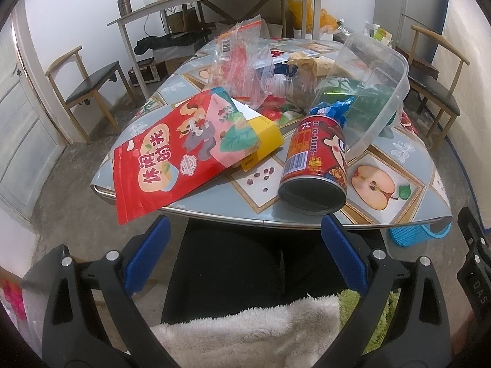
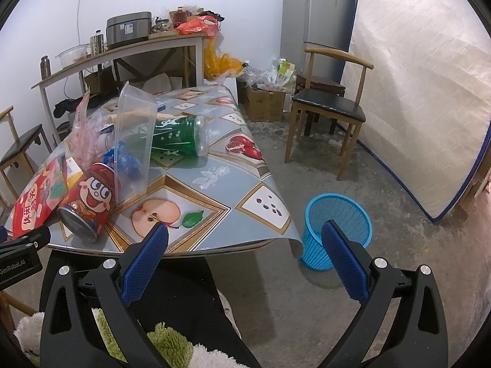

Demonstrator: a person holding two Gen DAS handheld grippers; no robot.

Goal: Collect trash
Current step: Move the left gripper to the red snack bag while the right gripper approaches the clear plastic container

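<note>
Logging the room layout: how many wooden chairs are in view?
2. One chair stands left of the table, near the door; another chair stands to its right, before the fridge. Clutter may hide more.

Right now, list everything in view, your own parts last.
snack pouch: one, red, near left table edge, overhanging it
can: one, red cartoon print, lying on its side at near edge
clear tub: one, transparent, tipped behind the can
green bottle: one, lying beside the tub
clear bag: one, crumpled, mid-table
blue wrapper: one, by the can
table: one, grey fruit-print cloth
bin: one, blue, floor right of table
chairs: three, wooden
fridge: one, grey, back wall
mattress: one, leaning right
left gripper: open, empty
right gripper: open, empty
</note>
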